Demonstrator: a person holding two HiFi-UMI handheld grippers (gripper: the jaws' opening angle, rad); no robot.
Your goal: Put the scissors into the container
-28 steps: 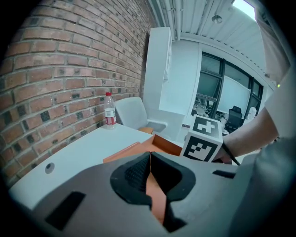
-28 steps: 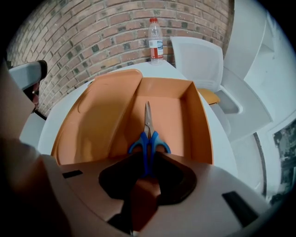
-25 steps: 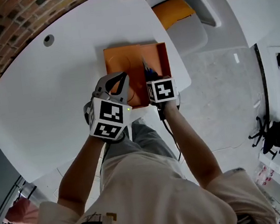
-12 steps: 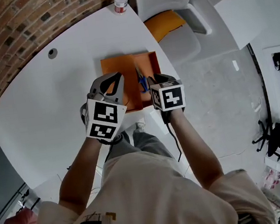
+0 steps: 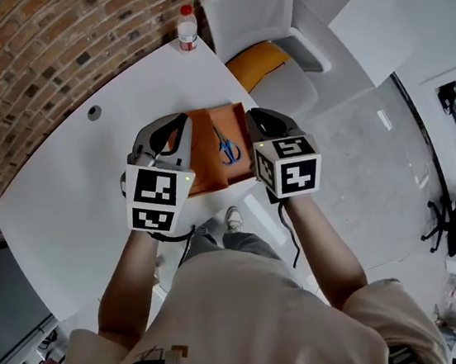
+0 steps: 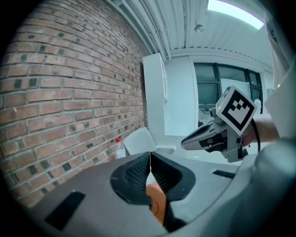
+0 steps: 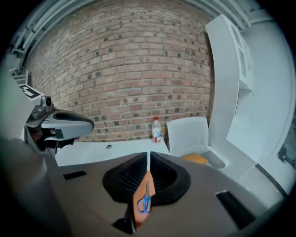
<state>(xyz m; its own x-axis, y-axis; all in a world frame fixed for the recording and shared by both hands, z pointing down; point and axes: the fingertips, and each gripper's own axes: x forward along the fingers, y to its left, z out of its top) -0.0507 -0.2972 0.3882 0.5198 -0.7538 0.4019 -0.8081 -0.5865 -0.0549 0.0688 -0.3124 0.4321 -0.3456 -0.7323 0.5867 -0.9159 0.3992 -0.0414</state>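
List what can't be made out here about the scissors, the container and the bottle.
- Container: in the head view, its left part is hidden under the left gripper. The left gripper view shows only an orange sliver below the shut jaws.
- Scissors: missing from the left gripper view, blocked by that gripper's body.
- Bottle: label print too small in every view.

Table smooth white, matt; container matt orange; scissors blue plastic handles; wall rough brick.
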